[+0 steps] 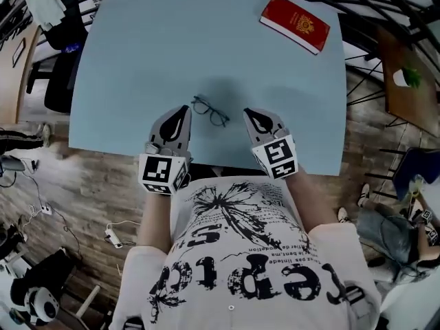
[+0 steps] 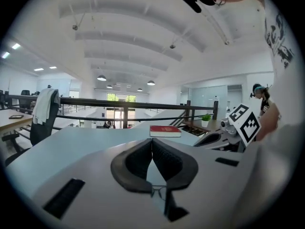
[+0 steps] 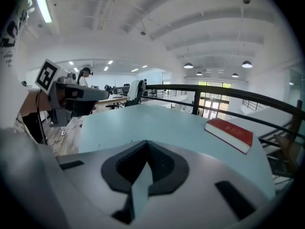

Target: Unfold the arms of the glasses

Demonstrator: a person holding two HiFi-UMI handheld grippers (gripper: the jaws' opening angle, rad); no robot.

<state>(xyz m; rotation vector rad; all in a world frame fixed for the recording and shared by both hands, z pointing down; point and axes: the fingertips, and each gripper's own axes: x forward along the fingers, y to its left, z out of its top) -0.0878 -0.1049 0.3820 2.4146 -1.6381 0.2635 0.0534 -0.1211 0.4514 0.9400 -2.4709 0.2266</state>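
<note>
1. Pale blue table [image 1: 137, 60] on wood floor [image 1: 89, 184], red book [image 1: 295, 23] at far right corner.
2. Glasses [image 1: 210, 111] lying near front edge, between grippers.
3. Left gripper [image 1: 184, 110] and right gripper [image 1: 247, 113]: jaws together, gripping nothing.

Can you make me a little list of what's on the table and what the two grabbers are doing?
table: light blue, flat
glasses: dark thin frame, lying toward the near edge, between the two grippers, touched by neither
glasses arms: too small to tell whether folded
book: red, closed, at the far right corner
left gripper: jaws shut, empty, just left of the glasses
right gripper: jaws shut, empty, just right of the glasses
</note>
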